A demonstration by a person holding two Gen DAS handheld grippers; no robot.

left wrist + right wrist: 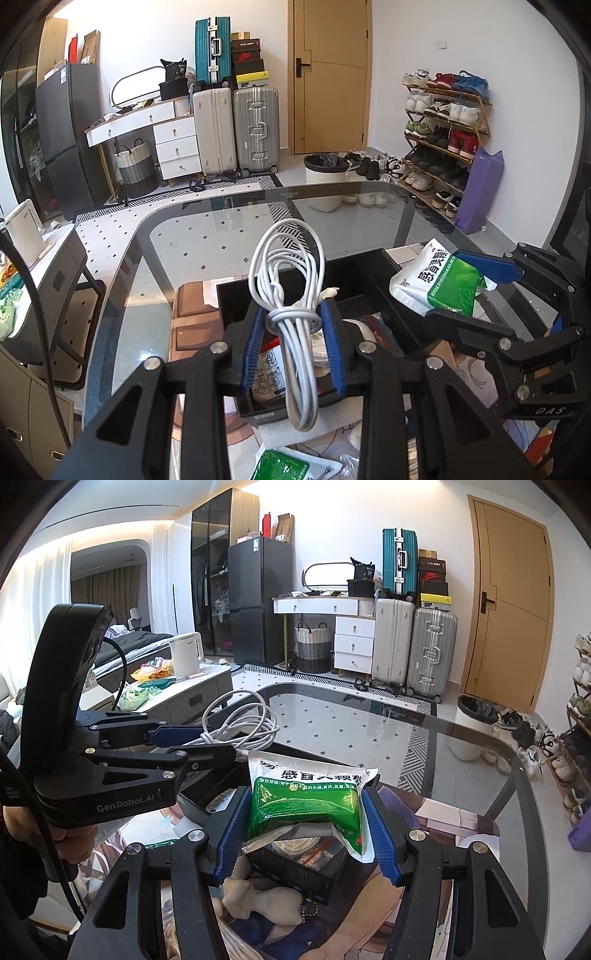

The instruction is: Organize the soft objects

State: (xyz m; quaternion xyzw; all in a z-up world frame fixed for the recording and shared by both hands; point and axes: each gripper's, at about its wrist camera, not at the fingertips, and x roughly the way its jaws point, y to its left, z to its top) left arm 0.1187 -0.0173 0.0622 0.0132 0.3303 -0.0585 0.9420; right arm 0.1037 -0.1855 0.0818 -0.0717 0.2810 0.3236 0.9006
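My left gripper (293,317) is shut on a coiled white cable (291,280) and holds it above an open black box (236,295) on the glass table. My right gripper (304,812) is shut on a green and white medicine packet (310,794), held above the same box (295,867), which contains several items. In the left wrist view the right gripper (491,284) with the packet (432,280) is at the right. In the right wrist view the left gripper (207,744) with the cable (240,723) is at the left.
The glass table (369,206) extends ahead. A printed mat (454,812) lies under the box. A beige plush toy with a bead chain (258,901) and another green packet (280,465) lie near the front. Suitcases, a shoe rack and a bin stand beyond.
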